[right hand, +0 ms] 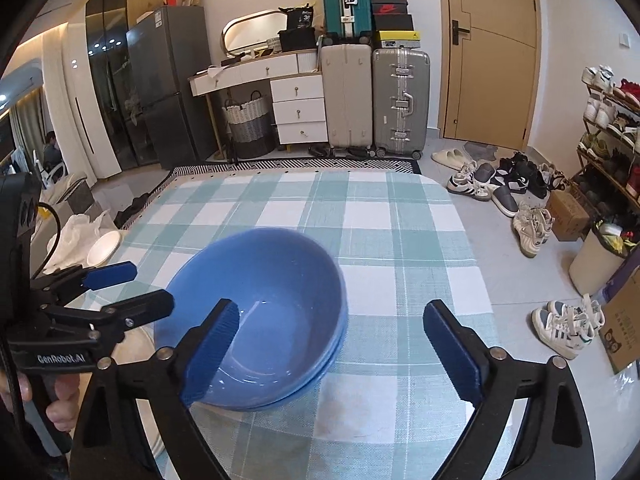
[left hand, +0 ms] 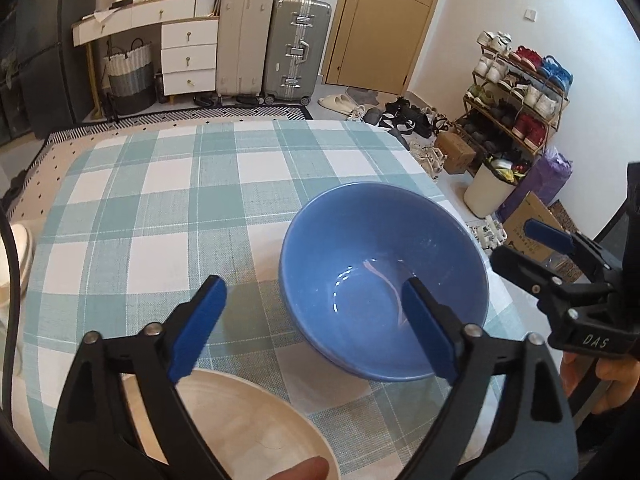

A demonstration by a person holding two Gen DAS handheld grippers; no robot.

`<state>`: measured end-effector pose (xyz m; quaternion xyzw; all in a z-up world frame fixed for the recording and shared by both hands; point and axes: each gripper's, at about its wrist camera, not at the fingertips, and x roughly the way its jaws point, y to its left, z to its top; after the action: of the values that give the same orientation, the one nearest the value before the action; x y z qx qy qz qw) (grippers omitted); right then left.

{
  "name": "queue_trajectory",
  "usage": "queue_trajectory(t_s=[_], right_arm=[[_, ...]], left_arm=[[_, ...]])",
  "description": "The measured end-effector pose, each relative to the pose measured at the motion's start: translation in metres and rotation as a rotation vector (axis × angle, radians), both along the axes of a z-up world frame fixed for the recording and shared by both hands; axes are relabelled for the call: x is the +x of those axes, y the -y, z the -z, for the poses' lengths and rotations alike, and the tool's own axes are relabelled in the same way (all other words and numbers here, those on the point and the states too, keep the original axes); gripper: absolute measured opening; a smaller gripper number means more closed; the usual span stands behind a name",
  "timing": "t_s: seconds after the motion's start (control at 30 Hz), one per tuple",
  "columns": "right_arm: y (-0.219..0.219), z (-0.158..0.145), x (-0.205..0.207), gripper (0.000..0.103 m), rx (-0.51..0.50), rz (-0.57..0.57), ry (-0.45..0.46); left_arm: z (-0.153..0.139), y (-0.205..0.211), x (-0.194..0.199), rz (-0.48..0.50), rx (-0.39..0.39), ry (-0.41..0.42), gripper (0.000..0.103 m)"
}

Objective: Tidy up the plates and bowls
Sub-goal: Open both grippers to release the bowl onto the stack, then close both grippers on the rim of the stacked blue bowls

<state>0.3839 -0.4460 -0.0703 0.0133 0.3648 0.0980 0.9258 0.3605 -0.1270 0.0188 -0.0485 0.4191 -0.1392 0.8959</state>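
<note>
We are hovering both tools — left tool (left hand: 316, 330) and right tool (right hand: 330, 350) spread apart, gripping nothing — over blue bowls (right hand: 256, 320) already nested mid-counter; the cream plate (left hand: 240, 424) at the near edge is waiting.

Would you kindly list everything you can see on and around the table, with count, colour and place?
Bowls: apparently two nested, blue, mid-table.
Plate: one, cream, near edge, left of bowls.
Tablecloth: one, teal-white check, covering table.
Suitcases: three, beige, silver, teal, far wall.
Drawer unit: one, white, beside suitcases.
Shoe rack: one, right wall.
Door: one, tan.
Left gripper: open, straddling bowl rim.
Right gripper: open, straddling bowl rim.
</note>
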Motion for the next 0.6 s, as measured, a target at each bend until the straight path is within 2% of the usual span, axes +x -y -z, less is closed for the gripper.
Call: queue_trajectory(t_s=[0.33, 0.47, 0.53, 0.6], right_arm=[[0.01, 0.023, 0.002, 0.096, 0.066, 0.009, -0.068], [0.01, 0.031, 0.002, 0.096, 0.104, 0.003, -0.089], [0.007, 0.033, 0.003, 0.091, 0.109, -0.005, -0.096], [0.005, 0.036, 0.003, 0.083, 0.108, -0.016, -0.105]], left_arm=[[0.026, -0.021, 0.009, -0.063, -0.104, -0.078, 0.101], [0.036, -0.024, 0.013, -0.092, -0.116, -0.09, 0.101], [0.04, -0.023, 0.014, -0.094, -0.121, -0.097, 0.101], [0.042, -0.02, 0.015, -0.086, -0.119, -0.098, 0.101]])
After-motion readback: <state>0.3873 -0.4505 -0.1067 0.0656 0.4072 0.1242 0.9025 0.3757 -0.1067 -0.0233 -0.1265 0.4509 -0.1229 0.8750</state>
